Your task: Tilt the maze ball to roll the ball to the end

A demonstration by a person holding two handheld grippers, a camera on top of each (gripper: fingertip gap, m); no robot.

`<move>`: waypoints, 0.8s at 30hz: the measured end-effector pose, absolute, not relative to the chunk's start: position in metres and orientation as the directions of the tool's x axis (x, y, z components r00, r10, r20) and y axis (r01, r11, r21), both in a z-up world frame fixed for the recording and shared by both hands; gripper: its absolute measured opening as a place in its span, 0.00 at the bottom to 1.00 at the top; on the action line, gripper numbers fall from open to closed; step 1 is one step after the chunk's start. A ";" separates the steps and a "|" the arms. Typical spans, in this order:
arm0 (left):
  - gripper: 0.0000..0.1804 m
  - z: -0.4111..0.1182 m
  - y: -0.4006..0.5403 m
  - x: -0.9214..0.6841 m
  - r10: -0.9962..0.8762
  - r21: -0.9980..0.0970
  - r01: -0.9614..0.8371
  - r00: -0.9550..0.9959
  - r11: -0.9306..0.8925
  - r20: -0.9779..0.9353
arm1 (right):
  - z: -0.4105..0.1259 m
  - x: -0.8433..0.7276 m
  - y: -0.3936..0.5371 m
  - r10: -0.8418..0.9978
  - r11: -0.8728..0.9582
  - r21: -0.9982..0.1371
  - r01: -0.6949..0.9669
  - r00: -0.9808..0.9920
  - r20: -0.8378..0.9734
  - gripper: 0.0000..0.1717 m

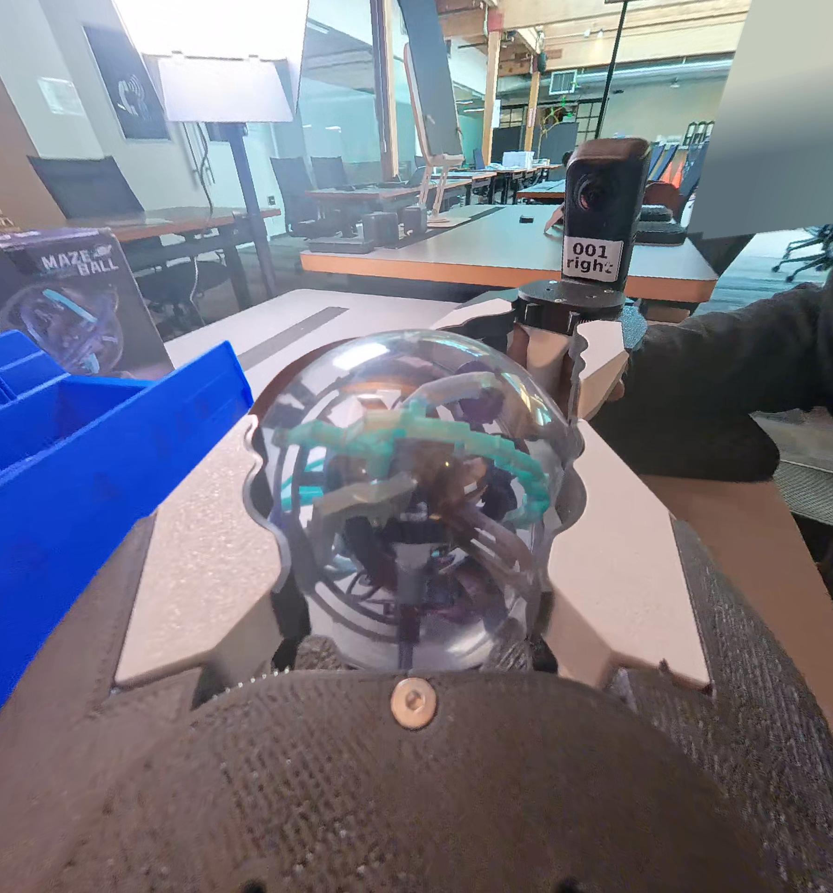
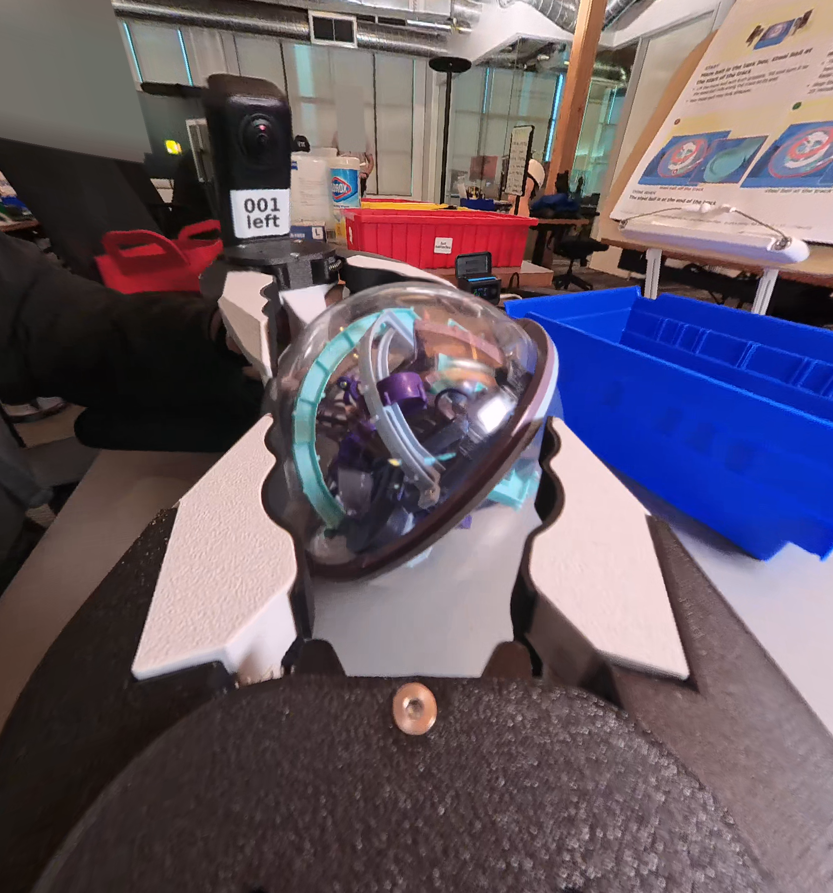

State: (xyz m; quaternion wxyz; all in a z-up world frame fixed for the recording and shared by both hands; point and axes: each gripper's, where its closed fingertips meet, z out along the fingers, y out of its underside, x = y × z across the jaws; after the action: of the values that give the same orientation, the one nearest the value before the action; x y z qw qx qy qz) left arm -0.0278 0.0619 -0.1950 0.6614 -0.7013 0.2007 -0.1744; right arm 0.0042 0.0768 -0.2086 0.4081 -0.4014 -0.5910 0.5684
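Observation:
The maze ball (image 1: 405,483) is a clear sphere with teal, grey and purple tracks inside and a dark rim around its middle. It is held in the air above the table between both grippers, which face each other. My left gripper (image 1: 414,425) has both white fingers pressed on the sphere's sides. My right gripper (image 2: 409,425) grips the maze ball (image 2: 405,425) from the opposite side, rim tilted down to the left. The right gripper also shows in the left wrist view (image 1: 550,357) behind the sphere. The left gripper shows in the right wrist view (image 2: 279,309). I cannot make out the small ball inside.
A blue bin (image 1: 66,483) stands close to the left of the sphere; it sits at the right in the right wrist view (image 2: 695,435). The maze ball's box (image 1: 66,299) stands behind it. A red bin (image 2: 434,237) and an instruction board (image 2: 743,121) are farther back. Dark sleeves (image 1: 743,377) hold the grippers.

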 end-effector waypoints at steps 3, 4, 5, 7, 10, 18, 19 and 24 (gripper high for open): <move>0.66 -0.199 0.057 -0.042 -0.532 -0.996 0.034 0.844 -0.081 0.072 | -0.213 0.011 0.083 0.939 0.009 -1.000 0.019 -0.344 0.002 0.54; 0.67 -0.202 0.056 -0.047 -0.536 -0.993 0.065 0.837 -0.101 0.109 | -0.214 0.012 0.083 0.937 -0.002 -1.000 0.021 -0.349 -0.009 0.53; 0.69 -0.205 0.056 -0.052 -0.541 -0.986 0.107 0.826 -0.127 0.159 | -0.214 0.013 0.083 0.933 -0.011 -1.000 0.026 -0.358 -0.020 0.50; 0.70 -0.210 0.056 -0.058 -0.553 -0.967 0.180 0.795 -0.178 0.250 | -0.216 0.012 0.082 0.927 -0.016 -0.999 0.036 -0.373 -0.028 0.46; 0.70 -0.212 0.056 -0.061 -0.569 -0.944 0.257 0.753 -0.208 0.331 | -0.216 0.010 0.085 0.931 -0.014 -0.999 0.032 -0.365 -0.025 0.42; 0.62 -0.212 0.052 -0.072 -0.585 -0.900 0.360 0.686 -0.245 0.433 | -0.217 0.018 0.097 0.917 -0.106 -0.992 0.063 -0.381 -0.122 0.23; 0.60 -0.212 0.051 -0.074 -0.586 -0.894 0.372 0.676 -0.252 0.446 | -0.218 0.019 0.098 0.913 -0.116 -0.991 0.069 -0.384 -0.134 0.22; 0.47 -0.210 0.043 -0.079 -0.617 -0.875 0.407 0.626 -0.263 0.477 | -0.220 0.023 0.100 0.873 -0.201 -0.973 0.111 -0.430 -0.230 0.15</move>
State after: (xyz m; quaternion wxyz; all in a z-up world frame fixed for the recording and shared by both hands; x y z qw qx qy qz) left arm -0.0790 0.0428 -0.2099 0.6020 -0.6712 0.0782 -0.4254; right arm 0.0234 0.0997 -0.2200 0.2993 -0.4420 -0.5565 0.6367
